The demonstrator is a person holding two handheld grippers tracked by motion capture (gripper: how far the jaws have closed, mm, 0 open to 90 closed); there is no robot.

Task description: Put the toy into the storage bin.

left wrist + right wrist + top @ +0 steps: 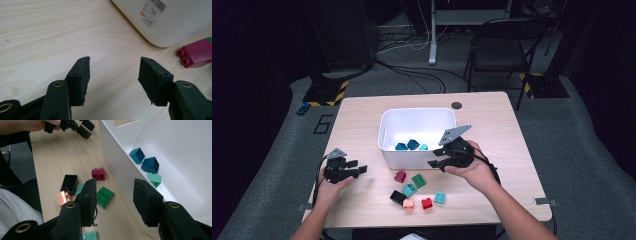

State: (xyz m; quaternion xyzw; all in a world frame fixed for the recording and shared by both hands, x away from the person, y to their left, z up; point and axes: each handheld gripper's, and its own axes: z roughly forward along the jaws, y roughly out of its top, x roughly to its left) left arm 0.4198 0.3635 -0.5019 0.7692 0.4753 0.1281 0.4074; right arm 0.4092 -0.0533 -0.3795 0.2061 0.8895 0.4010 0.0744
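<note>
High view has the white bin [389,150] sitting around the middle of the table [362,112], with three blue and teal bricks [411,145] already lying against its near wall, so this looks like a sort-the-bricks-into-the-bin job that's partway done. The rest of the loose bricks [418,191] are bunched up between the bin and the table's near edge: a maroon brick [400,176] closest to the bin's front wall, a green plate [418,180] beside it, then teal, black, pink, red and light blue ones nearer the edge. The right gripper [435,160] hangs over the bin's near right corner, jaws spread wide with nothing between them, which I'd read as a spot for dropping a brick in or for swinging down to the pile. Right gripper view backs this up: open jaws straddling the bin's rim, bricks inside on one side, the maroon brick and green plate on the wood on the other. The left gripper [359,170] is parked low near the table's left edge, also released and empty, pointing toward the bin. In the left gripper view the maroon brick [196,53] sits just ahead, off to its right side, so that's probably its easiest grab.
</note>
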